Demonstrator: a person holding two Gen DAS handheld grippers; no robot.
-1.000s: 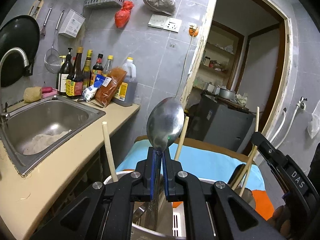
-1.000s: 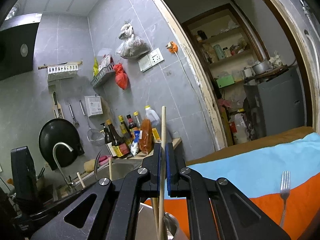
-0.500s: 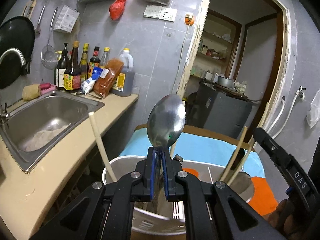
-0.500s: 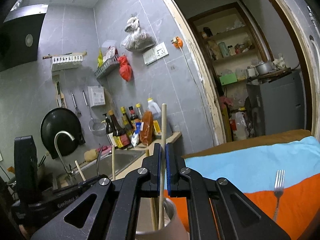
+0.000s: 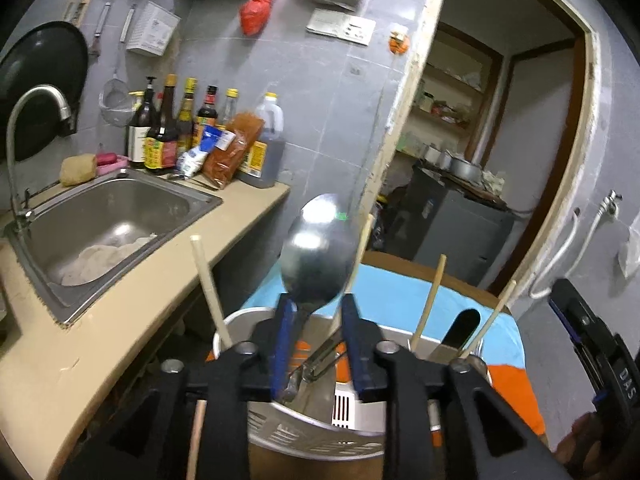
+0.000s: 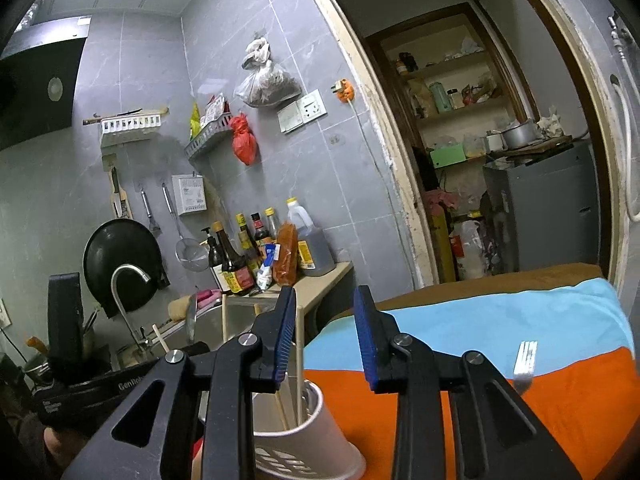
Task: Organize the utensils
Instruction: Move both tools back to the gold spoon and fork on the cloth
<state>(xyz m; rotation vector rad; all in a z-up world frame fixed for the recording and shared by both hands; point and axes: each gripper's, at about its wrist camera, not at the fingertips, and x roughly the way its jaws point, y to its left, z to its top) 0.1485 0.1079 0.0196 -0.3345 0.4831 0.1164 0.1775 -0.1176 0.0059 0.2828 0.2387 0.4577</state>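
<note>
A white utensil holder (image 5: 320, 432) stands just below my left gripper (image 5: 316, 344), which is open. A steel spoon (image 5: 318, 256) stands bowl-up between its blue pads, handle down in the holder, beside several chopsticks (image 5: 428, 300). In the right wrist view the holder (image 6: 296, 440) sits below my right gripper (image 6: 326, 336), also open and empty; a chopstick (image 6: 299, 360) stands in the holder next to its left pad. A fork (image 6: 525, 364) lies on the orange and blue cloth (image 6: 520, 400).
A steel sink (image 5: 108, 224) with a tap (image 5: 36, 120) is set in the beige counter (image 5: 80, 340) at left. Sauce bottles (image 5: 180, 128) stand against the tiled wall. A doorway (image 5: 500, 160) opens at right.
Both grippers have opened. The left one has let go of the spoon, the right one of the chopstick; both utensils now stand in the holder.
</note>
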